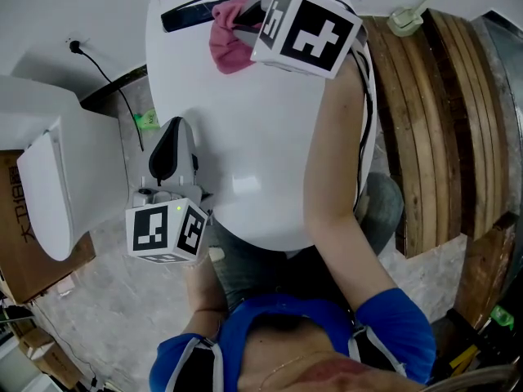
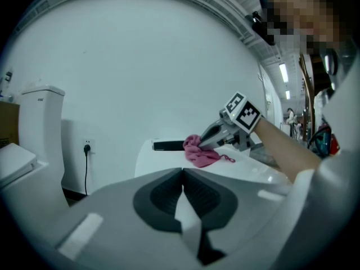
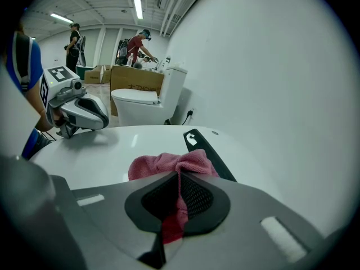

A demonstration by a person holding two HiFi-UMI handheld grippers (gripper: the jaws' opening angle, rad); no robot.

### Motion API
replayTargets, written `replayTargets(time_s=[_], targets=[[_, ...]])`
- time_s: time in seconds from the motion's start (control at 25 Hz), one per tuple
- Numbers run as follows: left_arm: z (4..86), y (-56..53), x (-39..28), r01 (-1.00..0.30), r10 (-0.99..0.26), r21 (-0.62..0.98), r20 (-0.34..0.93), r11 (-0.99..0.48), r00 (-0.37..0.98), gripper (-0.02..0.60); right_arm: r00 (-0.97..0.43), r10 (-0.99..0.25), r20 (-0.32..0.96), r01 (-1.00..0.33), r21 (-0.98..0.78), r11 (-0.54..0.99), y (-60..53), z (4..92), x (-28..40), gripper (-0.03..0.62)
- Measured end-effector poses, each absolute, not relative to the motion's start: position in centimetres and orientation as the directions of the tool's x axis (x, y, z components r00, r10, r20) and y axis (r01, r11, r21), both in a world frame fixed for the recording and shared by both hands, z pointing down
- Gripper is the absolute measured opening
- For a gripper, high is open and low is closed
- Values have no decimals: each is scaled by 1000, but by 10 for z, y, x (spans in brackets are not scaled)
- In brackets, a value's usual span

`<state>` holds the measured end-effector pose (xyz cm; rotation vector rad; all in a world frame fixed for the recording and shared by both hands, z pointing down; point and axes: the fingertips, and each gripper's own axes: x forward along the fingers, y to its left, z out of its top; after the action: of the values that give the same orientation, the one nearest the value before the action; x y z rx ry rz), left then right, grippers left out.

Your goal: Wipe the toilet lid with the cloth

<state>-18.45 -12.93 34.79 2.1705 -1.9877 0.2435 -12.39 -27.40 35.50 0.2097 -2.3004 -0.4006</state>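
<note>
The white lid (image 1: 261, 137) lies closed below us and takes up most of the head view. Our left gripper (image 1: 173, 129) sits at the lid's left edge, its fingers (image 2: 183, 176) pressed together with nothing between them. Our right gripper (image 1: 243, 16) reaches to the far end, its fingers (image 3: 179, 179) clamped on a fold of the pink cloth (image 3: 169, 165). The rest of the cloth is bunched on the lid just beside the black strip (image 1: 196, 11) at the back.

We judge the wipe to be at its far end, with most of the lid not yet covered. To do it well, we should press the bunch down so more of it meets the surface. Then we draw it toward us in overlapping passes, edge to edge. The grip must be firm enough that the cloth does not slip out, and the wrist low enough that cloth, not plastic, rubs the lid. The left gripper should stay clear of each pass.
</note>
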Motion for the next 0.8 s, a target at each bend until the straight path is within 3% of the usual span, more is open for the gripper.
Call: replayTargets(time_s=[0.4,0.8], targets=[[348,-128,-185,-996,-961,26,258,-91,94,-9,-645,-369,669,87,544,834,-267,357,-129,14],[347,-127,-184,-995,-964,36,247,-97,103,-9,-676,-363,641,71,547,834,-270,356,-120,14]])
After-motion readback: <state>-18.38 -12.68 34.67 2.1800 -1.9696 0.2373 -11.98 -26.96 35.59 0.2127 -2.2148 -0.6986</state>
